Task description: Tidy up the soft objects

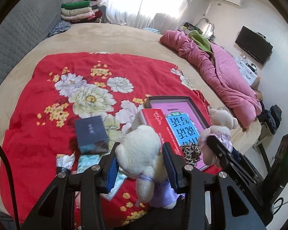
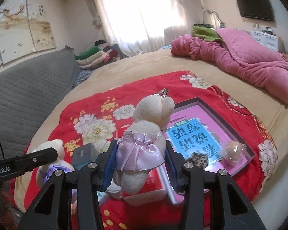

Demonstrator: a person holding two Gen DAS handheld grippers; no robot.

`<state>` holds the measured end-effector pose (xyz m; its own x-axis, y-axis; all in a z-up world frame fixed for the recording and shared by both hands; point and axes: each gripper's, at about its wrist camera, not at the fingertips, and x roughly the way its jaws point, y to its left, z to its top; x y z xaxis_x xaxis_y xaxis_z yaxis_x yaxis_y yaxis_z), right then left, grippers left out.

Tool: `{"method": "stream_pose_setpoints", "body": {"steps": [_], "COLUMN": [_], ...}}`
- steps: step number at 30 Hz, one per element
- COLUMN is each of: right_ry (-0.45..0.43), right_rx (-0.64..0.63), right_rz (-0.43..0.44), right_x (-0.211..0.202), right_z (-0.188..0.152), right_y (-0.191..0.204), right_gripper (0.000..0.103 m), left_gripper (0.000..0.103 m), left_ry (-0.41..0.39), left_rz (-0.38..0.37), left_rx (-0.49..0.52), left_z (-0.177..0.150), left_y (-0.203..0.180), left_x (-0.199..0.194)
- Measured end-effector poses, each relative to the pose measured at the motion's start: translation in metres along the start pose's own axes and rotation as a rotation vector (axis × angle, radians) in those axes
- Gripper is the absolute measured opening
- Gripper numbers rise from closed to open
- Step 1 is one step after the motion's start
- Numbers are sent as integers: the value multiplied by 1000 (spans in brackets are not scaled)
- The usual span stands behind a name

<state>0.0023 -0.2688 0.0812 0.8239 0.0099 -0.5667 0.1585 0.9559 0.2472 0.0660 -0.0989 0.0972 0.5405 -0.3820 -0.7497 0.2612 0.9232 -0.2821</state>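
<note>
**Two plush bears held above the red blanket**

We see our left claw point(image 1: 142, 160) clamped on a cream plush bear in a lilac dress point(image 1: 144, 151), its blue pads point(image 1: 112, 172) pressing the bear's sides. The bear hangs tilted, head away from the camera and legs toward it, above the red flowered blanket point(image 1: 48, 115) spread on the bed point(image 1: 115, 36).

Our right claw point(image 2: 140, 164) grips a second cream bear point(image 2: 147, 132) around its lilac satin skirt; this one sits upright between the pads, a small crown on its head. In the left wrist view it shows at the right point(image 1: 218, 128), beside the other claw.

Below both bears lie a shallow dark box with a pink and blue book point(image 2: 201, 134) inside, a red book point(image 1: 153, 118) overlapping its near corner, a leopard-print scrunchie point(image 1: 192, 153) on the pink book, and a small navy box point(image 1: 91, 132) to the left. A pink quilt point(image 2: 240, 57) is bunched at the far side of the bed, well apart from the blanket.
</note>
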Motion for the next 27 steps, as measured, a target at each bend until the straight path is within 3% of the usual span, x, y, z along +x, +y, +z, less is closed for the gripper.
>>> {"method": "stream_pose_setpoints", "body": {"steps": [14, 27], "right_ry": [-77, -113], "right_rx": [73, 147], "right_rz": [-99, -180], "right_x": [-21, -33], "right_z": [17, 24], "right_y": [-59, -117], "right_gripper": [47, 47], "left_gripper": [44, 44], "left_ry": [3, 52], "left_rz": [-31, -69], "left_rx": [97, 195], "left_z": [17, 21], "left_y": [-54, -114], "left_x": [18, 68]}}
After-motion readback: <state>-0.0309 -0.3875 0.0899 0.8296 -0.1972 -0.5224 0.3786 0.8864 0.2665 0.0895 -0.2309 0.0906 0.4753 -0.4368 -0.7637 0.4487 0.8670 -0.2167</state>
